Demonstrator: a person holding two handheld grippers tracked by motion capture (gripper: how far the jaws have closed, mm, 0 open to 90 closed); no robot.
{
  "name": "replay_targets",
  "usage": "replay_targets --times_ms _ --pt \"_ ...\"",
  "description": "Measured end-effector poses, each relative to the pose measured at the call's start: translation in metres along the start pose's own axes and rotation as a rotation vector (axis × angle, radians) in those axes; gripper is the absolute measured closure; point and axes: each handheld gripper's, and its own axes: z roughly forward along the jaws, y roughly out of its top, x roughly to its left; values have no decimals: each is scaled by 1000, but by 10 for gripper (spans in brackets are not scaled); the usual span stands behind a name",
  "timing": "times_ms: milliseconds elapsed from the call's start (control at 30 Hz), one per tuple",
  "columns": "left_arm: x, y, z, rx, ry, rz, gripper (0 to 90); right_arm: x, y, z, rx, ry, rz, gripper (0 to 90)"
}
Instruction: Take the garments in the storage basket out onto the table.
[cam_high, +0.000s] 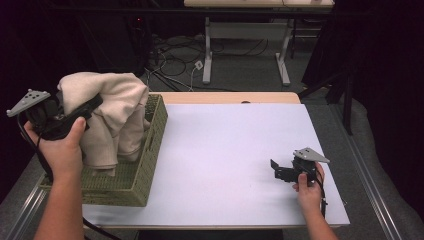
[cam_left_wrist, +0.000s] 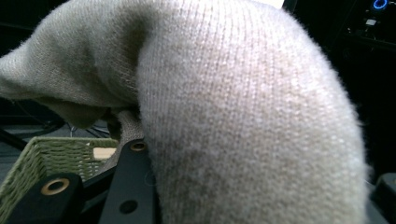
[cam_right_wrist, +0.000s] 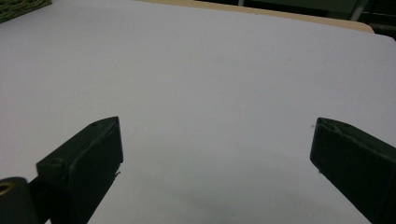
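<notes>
High view: a beige knitted cloth (cam_high: 112, 115) is held up over a green woven basket (cam_high: 131, 182), which stands at the left end of the white desk (cam_high: 225, 150). The left tool (cam_high: 92, 107) is clamped on the cloth near its top; the cloth is bunched around the jaws and its lower folds hang down into the basket. The left hand (cam_high: 62, 145) is seen just left of the basket, gripping the tool's body, with the grey plate at the far left. The right tool (cam_high: 275, 167) is seen well apart from the basket, near the desk's right front corner, low over the bare surface and pointed toward the basket. It is held by the right hand (cam_high: 307, 187). Its jaws are spread, with nothing between them.

Left gripper view: the cloth (cam_left_wrist: 243, 116) is seen close up, its knit fuzzy, draped over and around the black jaws. The left tool (cam_left_wrist: 140, 154) is closed on the fabric, and its tips are hidden in the folds. A corner of the basket (cam_left_wrist: 28, 163) is seen below and to the left of the cloth.

Right gripper view: the right tool (cam_right_wrist: 217, 154) is wide, both black jaws set far apart above the desk (cam_right_wrist: 210, 70), nothing gripped. A sliver of the basket (cam_right_wrist: 21, 9) is seen at the top left corner, far from the jaws.
</notes>
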Motion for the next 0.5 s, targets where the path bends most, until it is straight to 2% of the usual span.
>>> replay_targets --times_ms 333,500 --pt "-15 6 7 -6 -29 9 612 -1 0 0 7 0 3 23" --pt "-25 10 11 -2 -43 30 612 -1 0 0 4 1 -2 23"
